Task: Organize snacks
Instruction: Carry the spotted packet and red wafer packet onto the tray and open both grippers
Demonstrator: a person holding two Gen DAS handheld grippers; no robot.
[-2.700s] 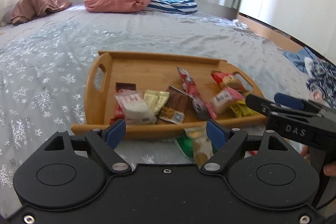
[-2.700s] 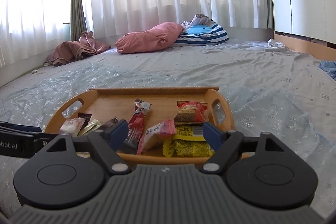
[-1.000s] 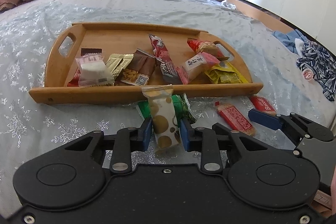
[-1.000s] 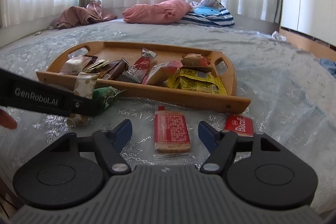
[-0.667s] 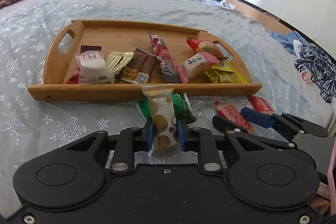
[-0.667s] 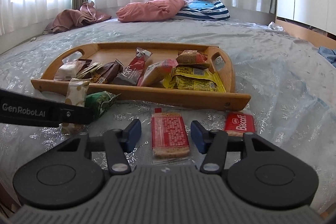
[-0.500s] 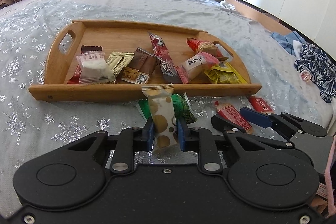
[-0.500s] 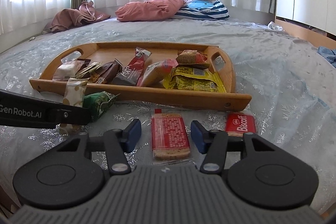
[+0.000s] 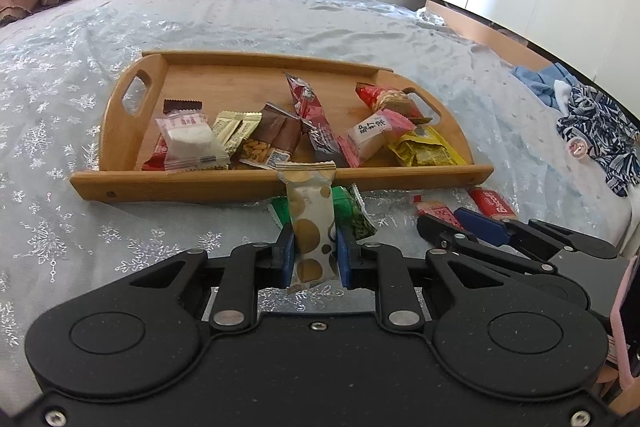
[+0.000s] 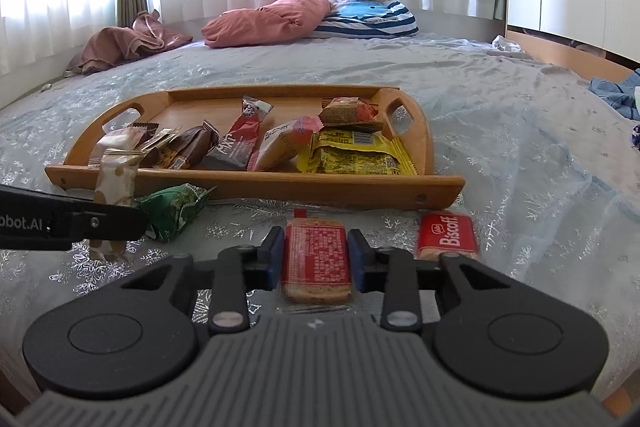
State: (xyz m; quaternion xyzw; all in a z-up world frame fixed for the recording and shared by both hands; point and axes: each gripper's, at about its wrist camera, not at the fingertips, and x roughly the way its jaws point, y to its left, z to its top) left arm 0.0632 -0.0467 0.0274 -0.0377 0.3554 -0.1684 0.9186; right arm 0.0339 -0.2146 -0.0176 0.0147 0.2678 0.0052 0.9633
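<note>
A wooden tray (image 9: 188,181) (image 10: 256,185) with several wrapped snacks lies on the bed. My left gripper (image 9: 314,251) is shut on a white packet with gold dots (image 9: 310,223), which also shows in the right wrist view (image 10: 114,179), just before the tray's front edge. My right gripper (image 10: 314,259) is shut on a red biscuit packet (image 10: 316,259), which peeks out in the left wrist view (image 9: 436,211). A green packet (image 9: 352,211) (image 10: 174,209) and a red Biscoff packet (image 9: 494,203) (image 10: 448,237) lie on the sheet in front of the tray.
The bed has a pale blue snowflake sheet (image 9: 60,131). A pink pillow (image 10: 272,19), a striped cushion (image 10: 372,15) and brown cloth (image 10: 128,43) lie at the far end. Blue patterned clothes (image 9: 596,131) lie to the right. Curtains and white cupboards stand behind.
Both grippers dropped from above the tray to the sheet in front of it. The left closed on the gold-dotted packet. The right closed on the red biscuit packet within the last half second.
</note>
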